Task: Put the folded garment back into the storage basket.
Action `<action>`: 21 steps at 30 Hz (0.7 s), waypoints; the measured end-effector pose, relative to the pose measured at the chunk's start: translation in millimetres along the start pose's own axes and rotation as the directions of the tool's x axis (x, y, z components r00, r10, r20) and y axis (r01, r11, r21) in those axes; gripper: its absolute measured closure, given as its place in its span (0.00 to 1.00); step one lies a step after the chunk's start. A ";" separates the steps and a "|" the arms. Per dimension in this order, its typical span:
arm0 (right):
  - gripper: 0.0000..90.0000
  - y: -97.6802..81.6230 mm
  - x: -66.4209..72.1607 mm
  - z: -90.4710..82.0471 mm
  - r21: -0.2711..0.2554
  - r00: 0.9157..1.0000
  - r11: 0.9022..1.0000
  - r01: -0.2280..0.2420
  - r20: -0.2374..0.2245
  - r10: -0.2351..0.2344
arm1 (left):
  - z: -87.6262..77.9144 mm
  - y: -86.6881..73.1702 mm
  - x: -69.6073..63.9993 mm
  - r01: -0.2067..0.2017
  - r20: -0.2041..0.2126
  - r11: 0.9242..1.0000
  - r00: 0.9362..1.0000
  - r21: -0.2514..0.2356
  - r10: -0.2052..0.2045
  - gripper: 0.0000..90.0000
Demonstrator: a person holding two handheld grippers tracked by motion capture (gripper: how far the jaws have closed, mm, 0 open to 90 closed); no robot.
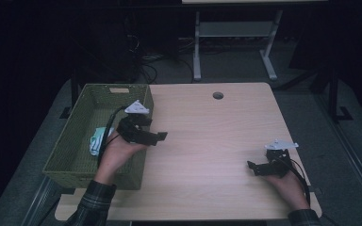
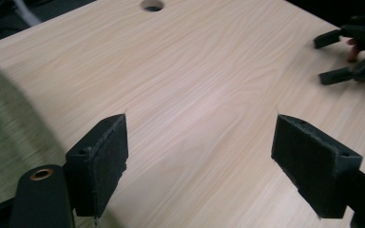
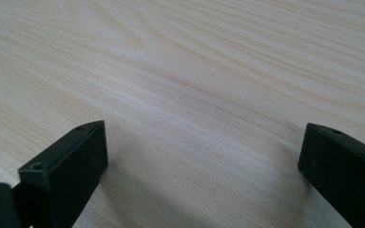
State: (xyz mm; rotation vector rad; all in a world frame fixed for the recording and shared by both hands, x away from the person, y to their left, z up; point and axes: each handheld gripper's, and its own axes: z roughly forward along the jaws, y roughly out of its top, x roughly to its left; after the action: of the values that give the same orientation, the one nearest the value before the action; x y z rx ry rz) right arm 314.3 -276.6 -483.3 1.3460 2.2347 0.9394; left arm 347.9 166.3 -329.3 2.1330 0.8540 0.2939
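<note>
Right tongs (image 1: 254, 168), black two-jaw, held in the person's right hand (image 1: 290, 186) at the near right part of the light wood-grain table (image 1: 207, 141). Jaws wide apart, released, nothing between them; in the right gripper view they hover just over bare wood (image 3: 195, 95). The right tongs also show far off at the upper right of the left gripper view (image 2: 347, 52), jaws spread.

Left tongs (image 1: 159, 137), black with a grey three-cornered plate on top, held in the person's left hand (image 1: 118, 153), plaid sleeve (image 1: 92, 202) below. They sit at the right wall of the green woven rectangular basket (image 1: 66, 165), jaws pointing right over the table. Released too: the left gripper view shows both pads (image 2: 104, 152) well apart with plain table surface (image 2: 195, 95) between, basket edge blurred at left.

Inside the basket, just left of the left hand, lies a small white and pale green packet-like item (image 1: 98, 140); too small to tell what it is. It is not held by either tongs.

Farther back, round cable hole (image 1: 218, 95) in the table near its far edge, also in the left gripper view (image 2: 152, 4). Beyond, a dark floor with cables (image 1: 146, 61) and a grey table frame (image 1: 235, 33).
</note>
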 end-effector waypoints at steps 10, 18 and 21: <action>0.02 0.0 0.1 0.0 0.000 1.000 1.000 0.004 -0.004 -0.004 | 47.0 -1.3 -36.9 -0.059 0.056 0.997 0.997 0.043 0.057 0.21; 0.02 0.0 0.1 0.0 0.001 1.000 1.000 0.006 -0.005 -0.006 | 73.5 -14.5 -53.4 -0.081 0.074 0.995 0.994 0.066 0.076 0.21; 0.02 -0.1 0.1 0.0 0.001 1.000 1.000 0.006 -0.005 -0.006 | 81.5 -21.5 -57.7 -0.095 0.069 0.993 0.994 0.067 0.090 0.21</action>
State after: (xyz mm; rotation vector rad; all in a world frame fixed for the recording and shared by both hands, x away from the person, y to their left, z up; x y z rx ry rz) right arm 314.2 -276.5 -483.3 1.3382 2.2418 0.9410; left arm 332.7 88.9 -394.3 2.2390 0.7383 0.2429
